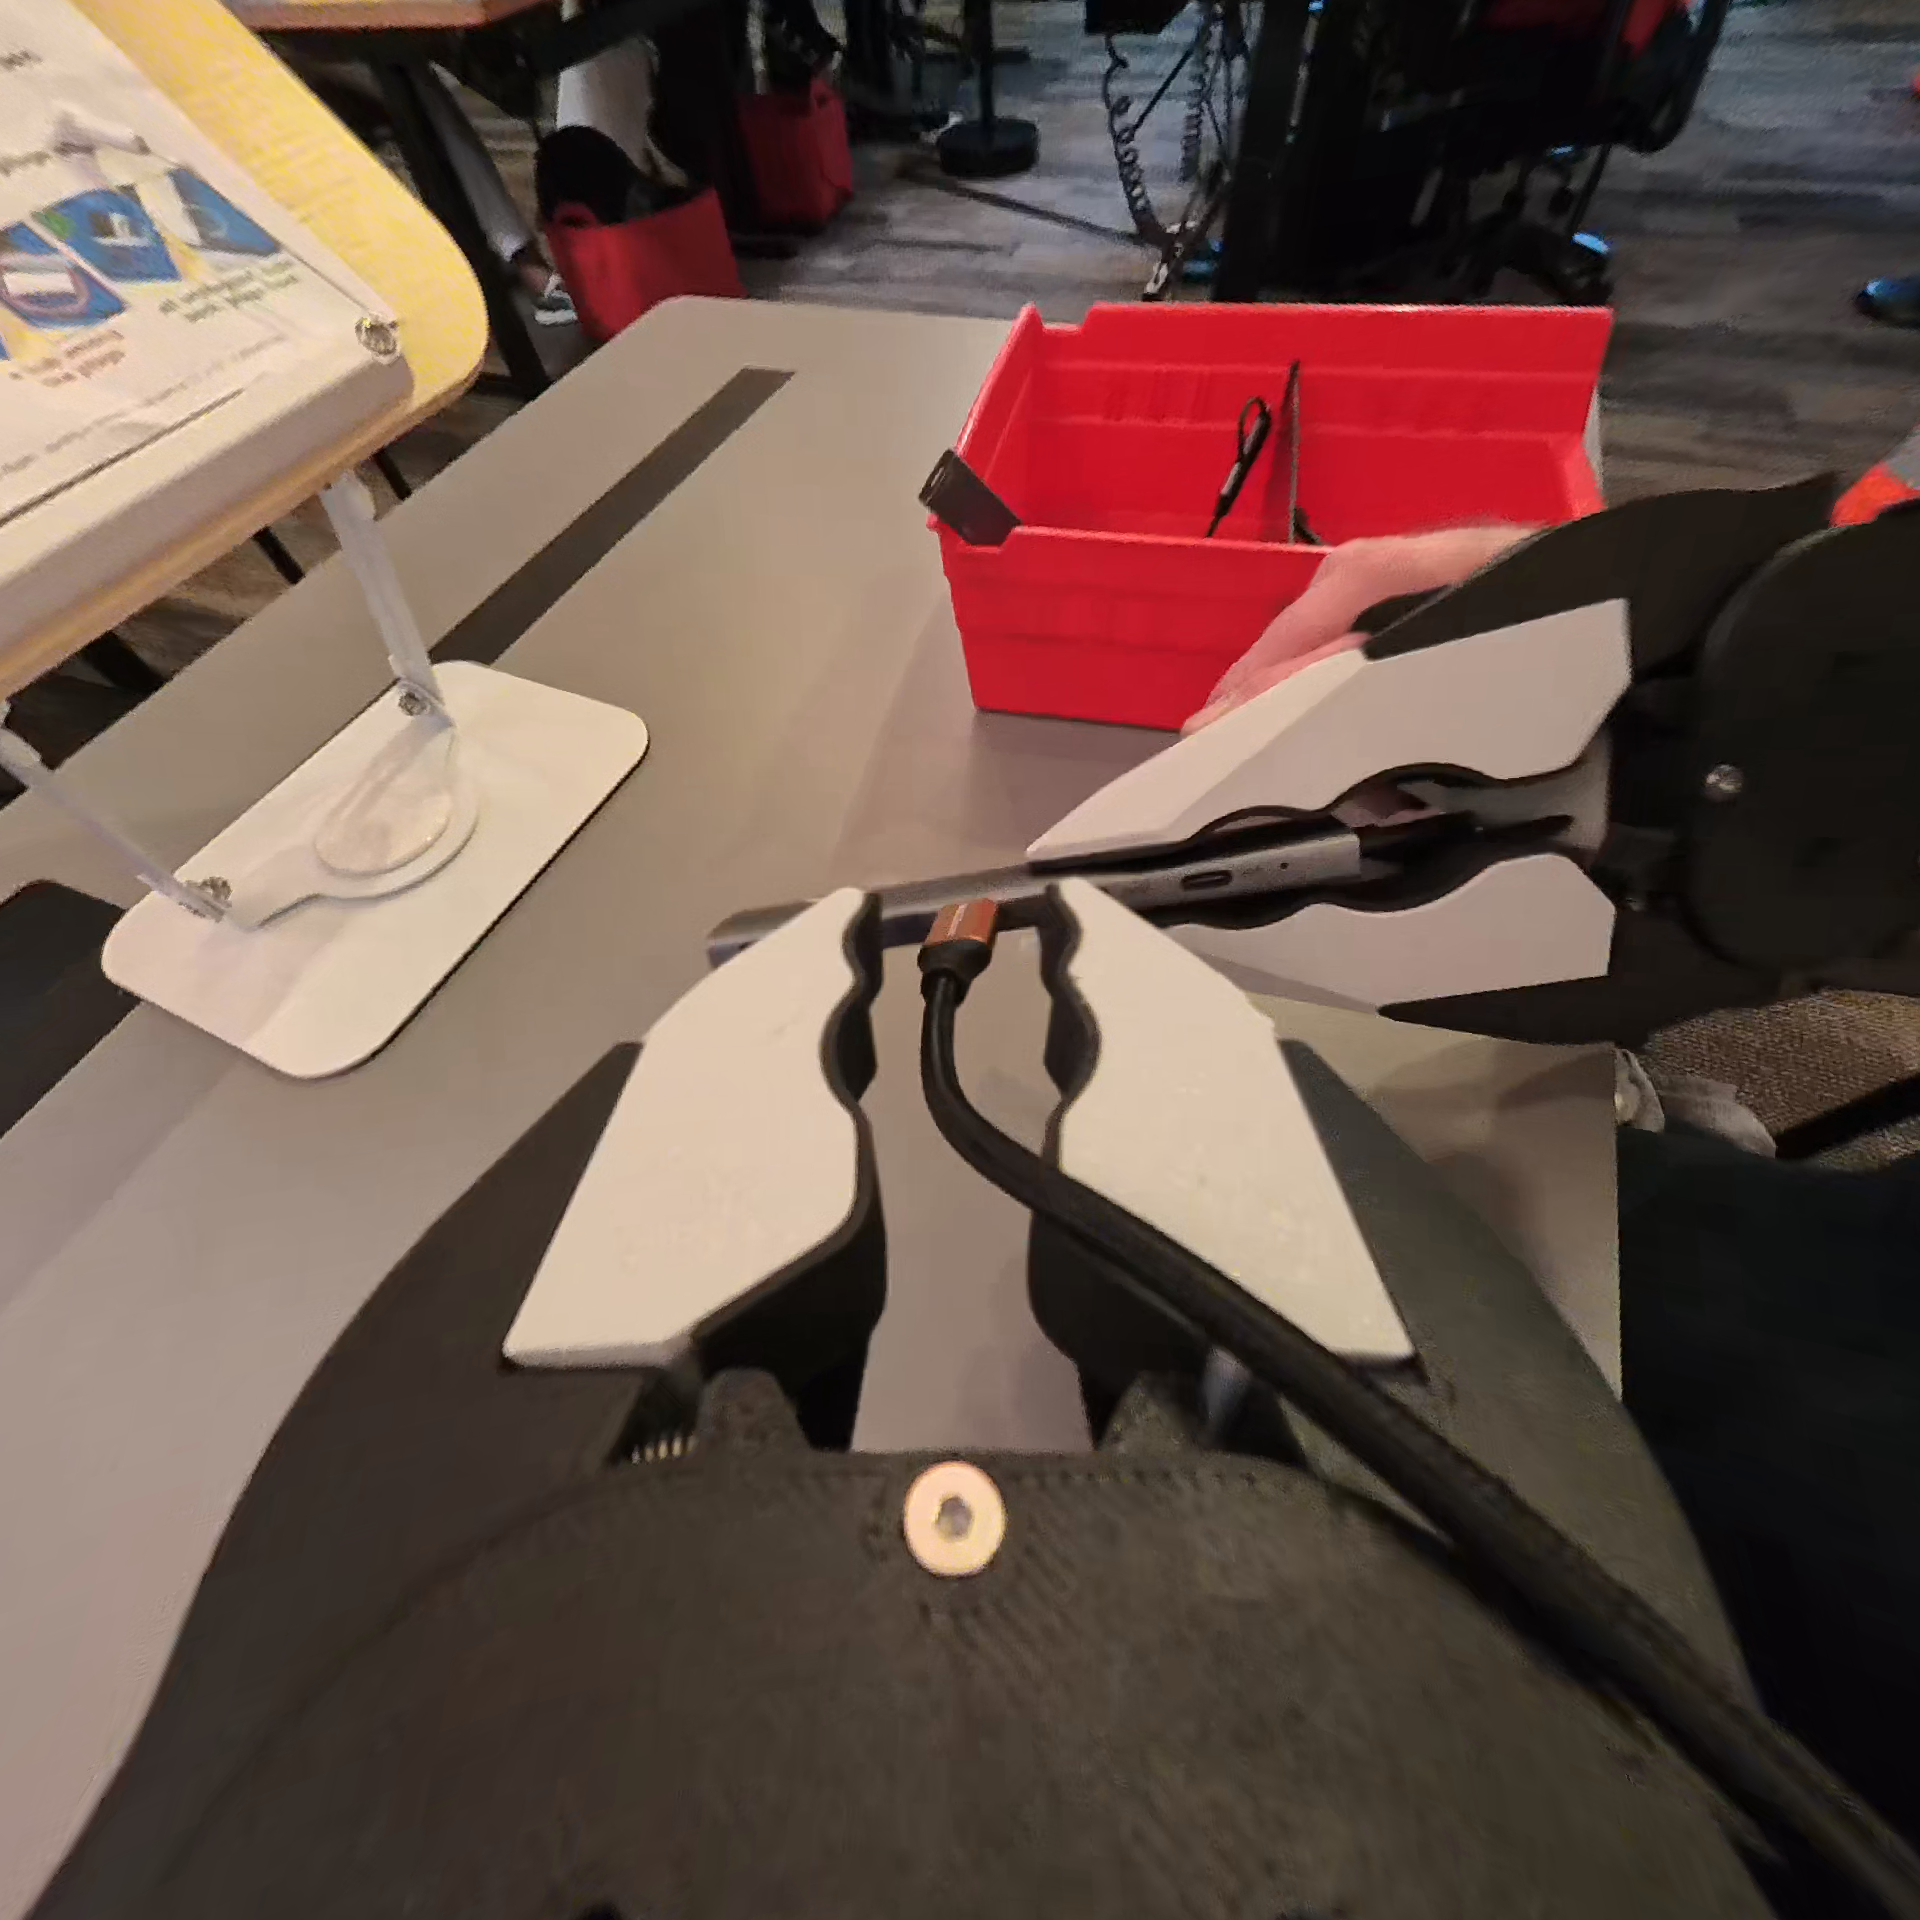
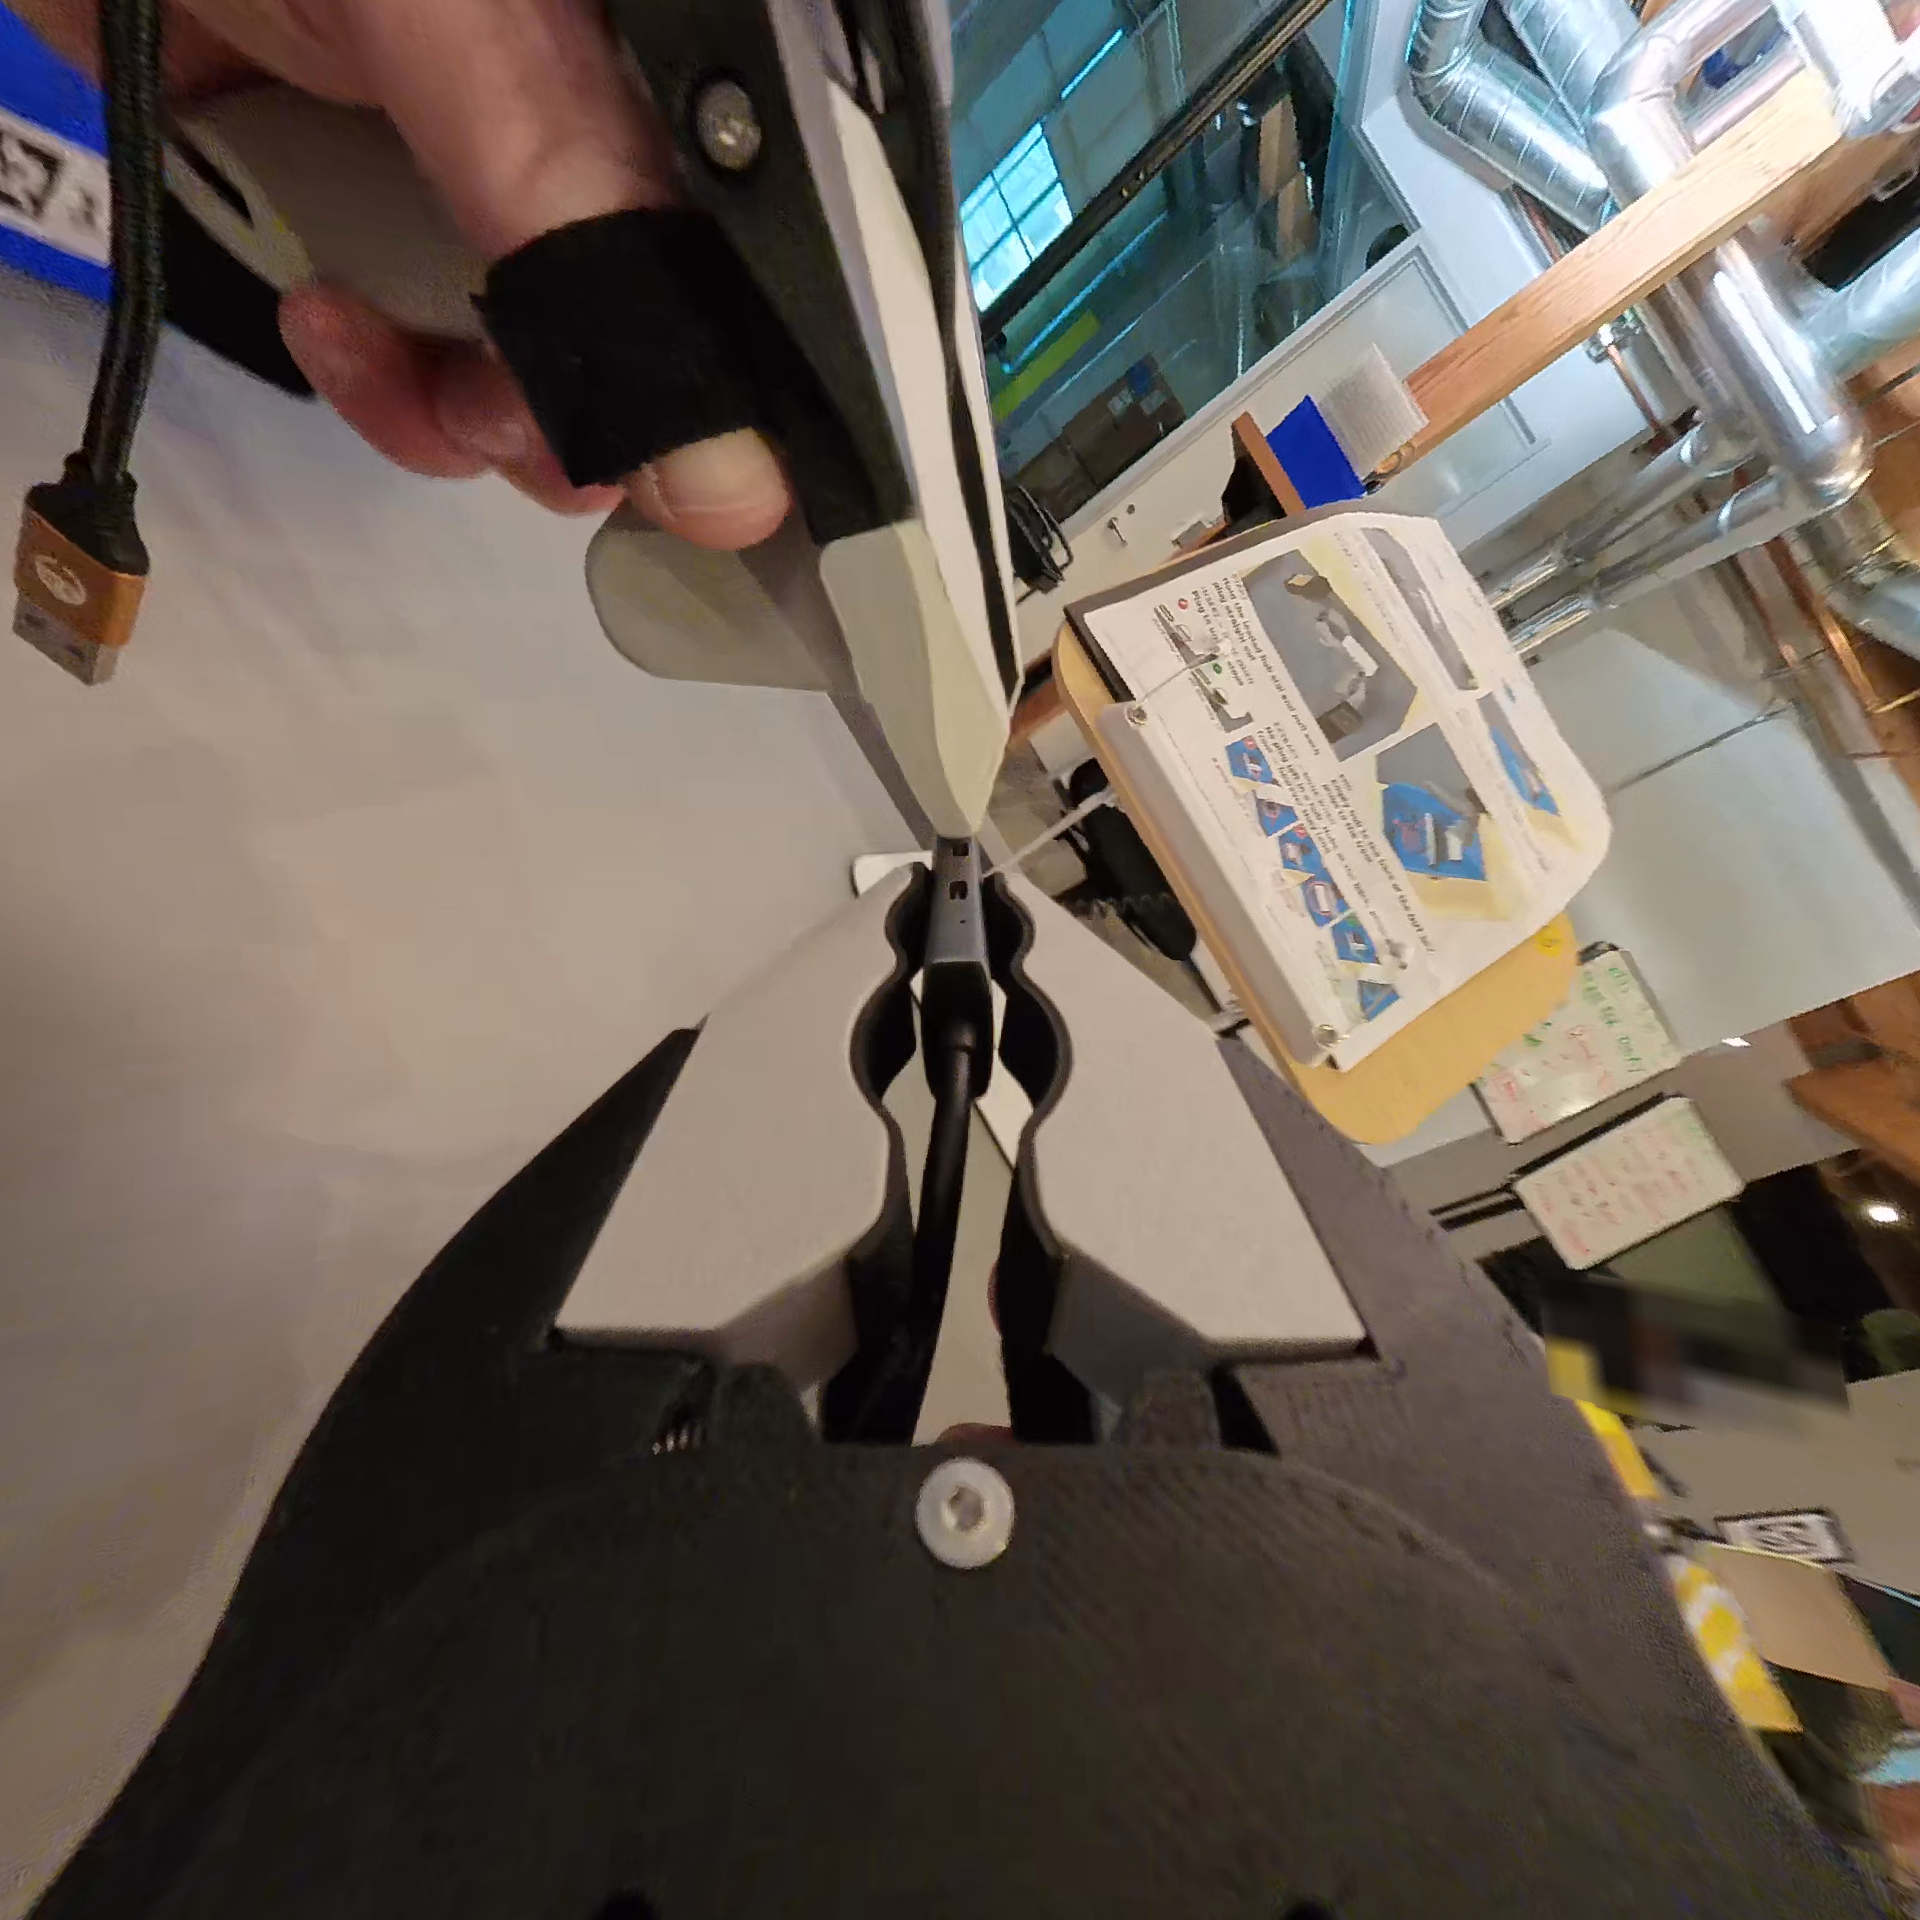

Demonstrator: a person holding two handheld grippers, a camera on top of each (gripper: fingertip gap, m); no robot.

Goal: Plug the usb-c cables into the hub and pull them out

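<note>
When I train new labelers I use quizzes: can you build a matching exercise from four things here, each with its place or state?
Things:
1. hub
2. copper plug
3. red bin
4. instruction sheet

Places or states:
A. on a tilted stand
B. clamped in the right tongs
C. between the fingers of the open left tongs
D. on the table, beyond the hub

Pairs: 1-B, 2-C, 3-D, 4-A
</note>
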